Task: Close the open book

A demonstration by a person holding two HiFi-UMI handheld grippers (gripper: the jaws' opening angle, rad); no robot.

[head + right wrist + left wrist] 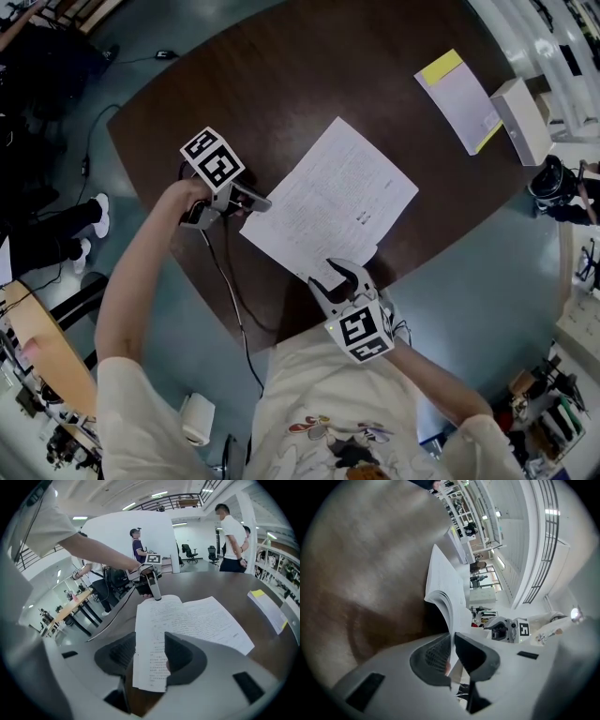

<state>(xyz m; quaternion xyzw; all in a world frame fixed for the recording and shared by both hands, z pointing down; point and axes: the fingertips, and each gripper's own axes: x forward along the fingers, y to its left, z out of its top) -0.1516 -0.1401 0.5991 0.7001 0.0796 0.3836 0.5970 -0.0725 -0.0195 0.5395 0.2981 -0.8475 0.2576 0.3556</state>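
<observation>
The open book (337, 197) lies with white printed pages on the dark brown table (234, 75). My left gripper (259, 201) is at the book's left corner, shut on a sheaf of pages. In the left gripper view those pages (446, 603) curve up off the table and run between the jaws of the left gripper (452, 638). My right gripper (339, 275) is at the book's near edge. In the right gripper view a page (151, 644) lies between the jaws of the right gripper (150, 641), which stand apart; the left pad is clear of the paper.
A white booklet with a yellow strip (459, 98) and a white box (520, 120) lie at the table's far right. A cable (230, 281) runs off the near left edge. People (232, 536) stand beyond the table.
</observation>
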